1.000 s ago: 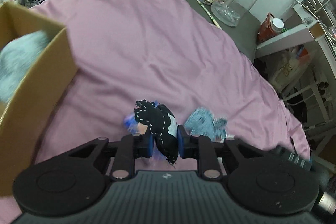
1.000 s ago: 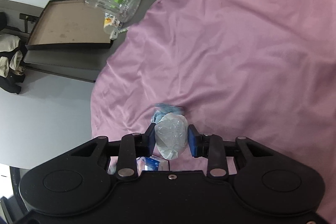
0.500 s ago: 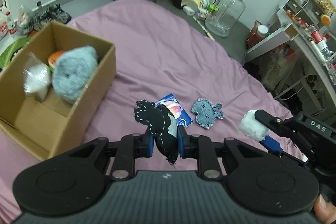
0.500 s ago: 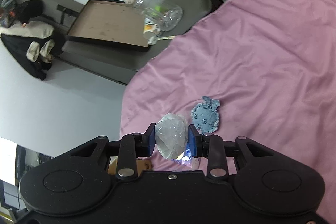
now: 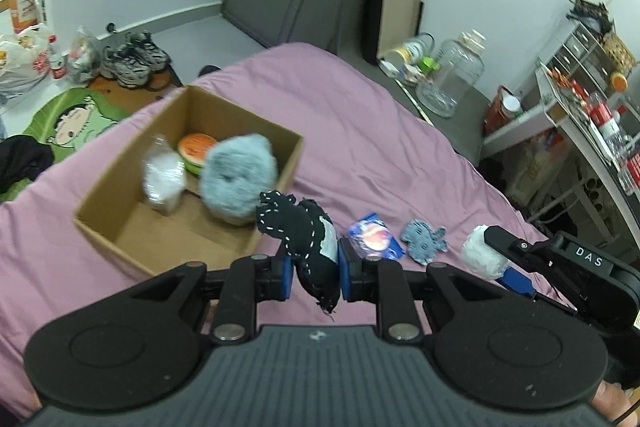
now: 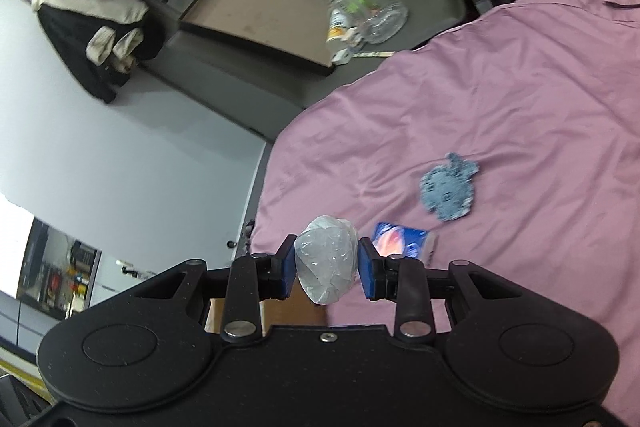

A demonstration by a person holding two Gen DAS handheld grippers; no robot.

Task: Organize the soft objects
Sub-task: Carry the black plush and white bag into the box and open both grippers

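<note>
My left gripper (image 5: 313,278) is shut on a black stitched cloth toy (image 5: 308,239), held above the pink bed by the near right corner of a cardboard box (image 5: 120,239). The box holds a fluffy grey-blue plush (image 5: 236,179), a white wrapped bundle (image 5: 164,179) and an orange-green toy (image 5: 196,147). My right gripper (image 6: 326,269) is shut on a white plastic-wrapped ball (image 6: 326,259); it shows in the left wrist view (image 5: 482,257) too. A blue denim patch (image 5: 424,246) (image 6: 450,193) and a blue packet (image 5: 372,239) (image 6: 400,241) lie on the bed.
The pink bedsheet (image 5: 360,131) covers the bed. A glass jar (image 5: 452,83), bottles and a framed board (image 6: 256,15) stand on the floor beyond. A cluttered shelf (image 5: 580,107) is at the right; shoes (image 5: 132,59) and bags lie at the left.
Both grippers have risen away from the bed with their objects. The left view now shows the whole box and more of the room; the patch and packet look farther off.
</note>
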